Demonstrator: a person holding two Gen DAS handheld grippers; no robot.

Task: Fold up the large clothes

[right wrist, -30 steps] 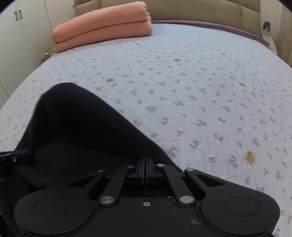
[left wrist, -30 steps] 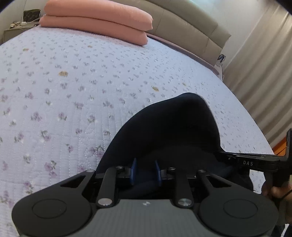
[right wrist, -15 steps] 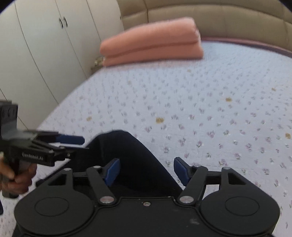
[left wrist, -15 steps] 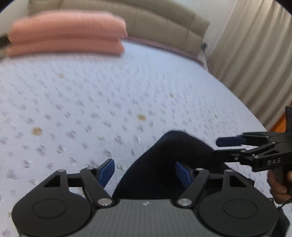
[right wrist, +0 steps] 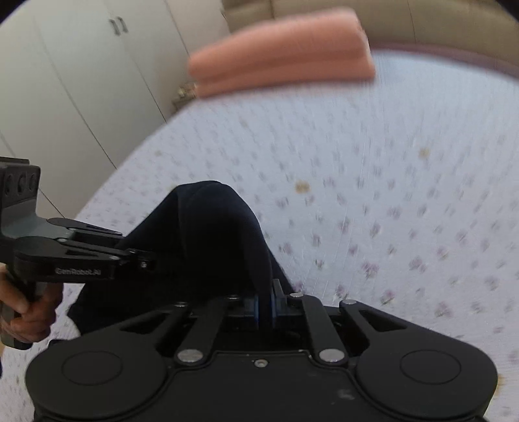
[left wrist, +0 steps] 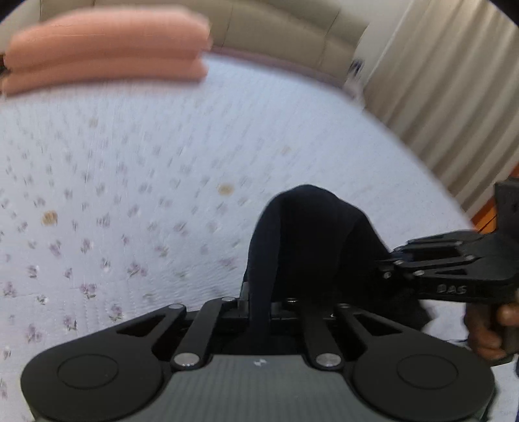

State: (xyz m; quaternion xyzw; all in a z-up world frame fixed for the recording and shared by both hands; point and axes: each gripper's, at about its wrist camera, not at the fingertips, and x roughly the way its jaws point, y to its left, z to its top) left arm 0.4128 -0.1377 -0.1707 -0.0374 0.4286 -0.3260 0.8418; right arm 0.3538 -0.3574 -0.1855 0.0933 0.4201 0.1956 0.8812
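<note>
A dark navy garment [left wrist: 308, 233] lies bunched on the near part of the flowered bedspread [left wrist: 129, 181]. My left gripper [left wrist: 259, 302] is shut on a fold of it, the cloth rising between its jaws. My right gripper [right wrist: 264, 306] is also shut on a fold of the same garment [right wrist: 207, 233]. The two grippers face each other closely across the garment: the right one shows in the left wrist view [left wrist: 386, 259], the left one in the right wrist view [right wrist: 149, 259]. Both views are blurred.
A folded pink blanket stack [left wrist: 107, 48] lies at the far end of the bed by the beige headboard [left wrist: 275, 22]. Curtains [left wrist: 454, 97] hang on the right. White wardrobe doors [right wrist: 81, 81] stand on the left, beyond the bed edge.
One second ago both grippers held the garment; half a second ago both were open. Now both have shut again on new folds of it, and the views have swung upward.
</note>
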